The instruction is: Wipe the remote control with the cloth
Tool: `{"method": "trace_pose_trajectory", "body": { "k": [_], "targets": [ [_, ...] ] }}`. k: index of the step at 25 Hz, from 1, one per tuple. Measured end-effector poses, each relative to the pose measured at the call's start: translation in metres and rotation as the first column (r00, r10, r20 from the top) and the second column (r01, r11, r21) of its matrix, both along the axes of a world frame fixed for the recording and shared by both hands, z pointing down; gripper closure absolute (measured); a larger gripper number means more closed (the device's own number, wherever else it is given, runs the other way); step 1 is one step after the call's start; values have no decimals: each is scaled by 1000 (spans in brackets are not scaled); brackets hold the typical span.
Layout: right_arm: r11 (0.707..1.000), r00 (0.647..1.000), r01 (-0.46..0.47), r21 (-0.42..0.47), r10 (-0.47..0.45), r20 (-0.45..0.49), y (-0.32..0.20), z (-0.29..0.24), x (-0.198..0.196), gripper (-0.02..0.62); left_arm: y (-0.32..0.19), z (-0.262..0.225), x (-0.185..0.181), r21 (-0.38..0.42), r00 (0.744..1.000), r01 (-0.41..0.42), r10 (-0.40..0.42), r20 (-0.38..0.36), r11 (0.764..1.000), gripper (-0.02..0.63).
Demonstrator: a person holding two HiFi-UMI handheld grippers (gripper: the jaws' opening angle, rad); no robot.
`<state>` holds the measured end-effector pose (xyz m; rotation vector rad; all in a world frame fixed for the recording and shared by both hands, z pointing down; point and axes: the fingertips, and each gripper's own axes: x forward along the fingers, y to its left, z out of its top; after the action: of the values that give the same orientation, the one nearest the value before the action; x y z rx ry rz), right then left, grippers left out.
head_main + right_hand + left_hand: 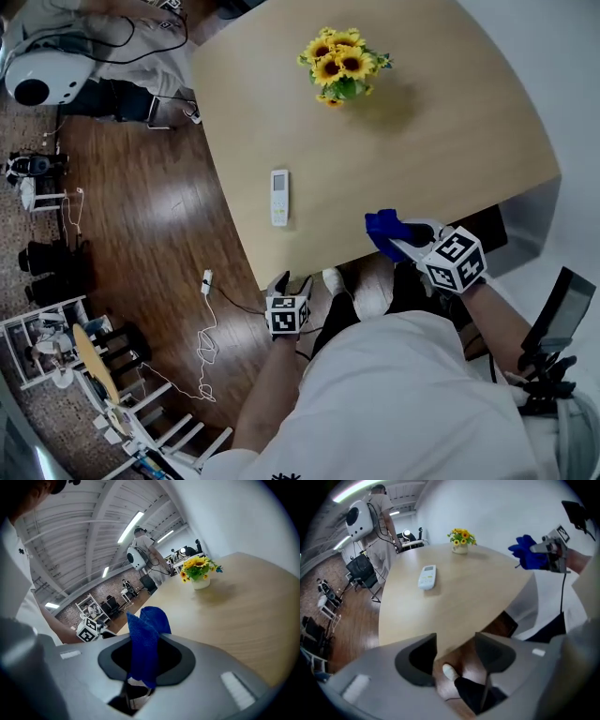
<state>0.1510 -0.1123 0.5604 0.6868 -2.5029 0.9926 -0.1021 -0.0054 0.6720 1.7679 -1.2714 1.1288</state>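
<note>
The remote control [279, 197] lies flat near the left edge of the surface [441, 141], untouched. The right gripper [400, 237] pinches the blue cloth [382, 227] over the near edge, ready for wiping. The left gripper [292, 281], spread and empty, hangs just off that edge, probably to steady the remote.

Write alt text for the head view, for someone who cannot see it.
A white remote control lies on a wooden table, near its edge. The right gripper holds a blue cloth at the table's edge; the left gripper, open and empty, hangs over the floor. Sunflowers stand farther back.
</note>
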Motion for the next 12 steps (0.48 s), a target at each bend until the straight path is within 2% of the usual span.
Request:
{"method": "trace_pose_trajectory", "body": {
  "k": [4, 8, 10, 12],
  "targets": [
    [999, 999, 33, 24, -33, -23, 11, 5, -20, 511, 55, 22, -7, -104, 991, -131, 128, -38, 986, 334],
    [997, 998, 42, 70, -39, -55, 25, 0, -39, 511, 116, 50, -16, -257, 966, -255, 235, -104, 932, 337],
    [994, 995, 31, 106, -20, -101, 39, -3, -45, 511, 137, 63, -18, -273, 945, -323, 292, -150, 906, 352],
    [989, 990, 32, 146, -11, -143, 66, -10, -59, 511, 166, 69, -23, -259, 926, -367, 323, -198, 893, 364]
  ]
}}
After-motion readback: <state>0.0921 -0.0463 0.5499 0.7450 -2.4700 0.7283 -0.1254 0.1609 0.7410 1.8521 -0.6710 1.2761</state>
